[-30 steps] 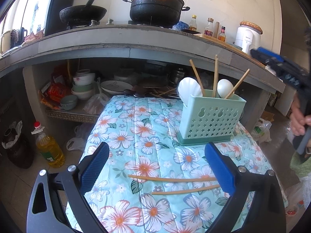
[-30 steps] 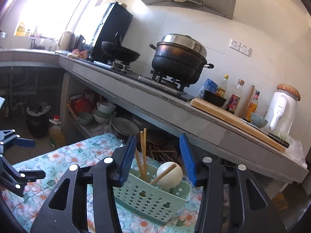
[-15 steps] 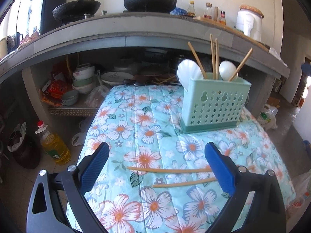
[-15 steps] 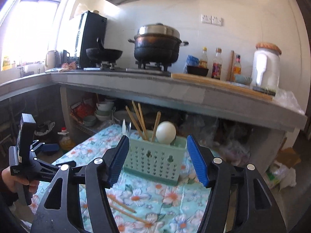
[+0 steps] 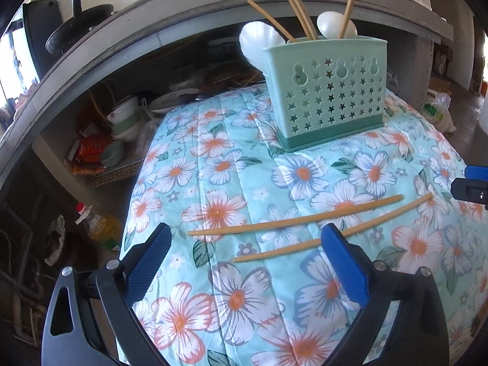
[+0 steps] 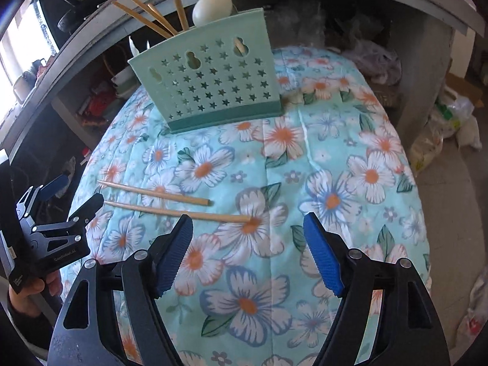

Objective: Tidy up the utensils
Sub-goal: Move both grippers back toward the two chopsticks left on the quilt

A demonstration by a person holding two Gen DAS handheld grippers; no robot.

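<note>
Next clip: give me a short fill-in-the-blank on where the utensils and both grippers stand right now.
1. ____ loose chopsticks lie on the floral cloth.
2. The green holder has ____-shaped holes punched in its wall.
3. The left gripper is ____ and holds nothing.
4. The right gripper is over the ____ cloth, also open.

Missing words: two; star; open; floral

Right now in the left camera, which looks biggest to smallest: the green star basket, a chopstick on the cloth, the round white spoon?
1. Mint-green star-holed plastic basket
2. Loose wooden chopstick on the cloth, long but thin
3. Round white spoon head, farther away, partly hidden
</note>
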